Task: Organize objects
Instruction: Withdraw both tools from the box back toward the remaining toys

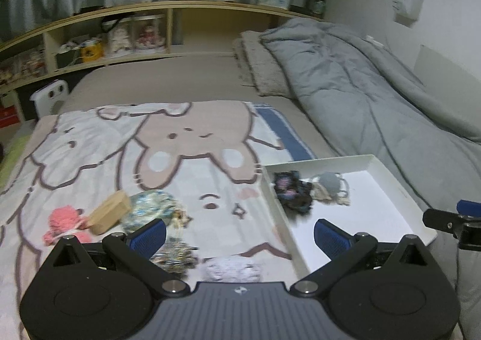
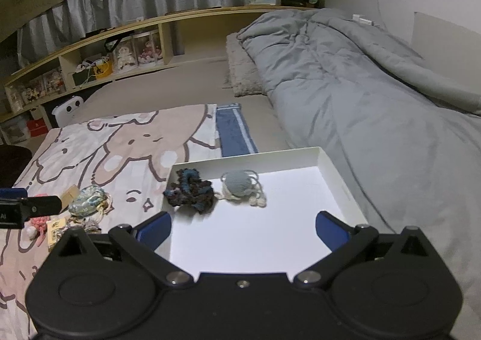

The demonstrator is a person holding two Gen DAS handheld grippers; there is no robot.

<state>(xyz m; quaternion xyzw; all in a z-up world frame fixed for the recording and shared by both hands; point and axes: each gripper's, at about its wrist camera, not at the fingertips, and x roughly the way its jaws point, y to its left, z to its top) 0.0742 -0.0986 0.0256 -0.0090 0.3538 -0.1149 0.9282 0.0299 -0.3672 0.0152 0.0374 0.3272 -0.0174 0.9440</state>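
Note:
A white tray lies on the bed and holds a dark blue crocheted piece and a grey knitted piece; the tray also shows in the left wrist view. Left of the tray, on the cartoon blanket, lie a pink knitted toy, a wooden block, a patterned pouch, a glittery piece and a pale patterned piece. My left gripper is open and empty above these. My right gripper is open and empty over the tray's near part.
A grey duvet covers the bed's right side, with a pale pillow beside it. A wooden shelf with dolls and boxes runs along the far side. A white device stands left of the bed.

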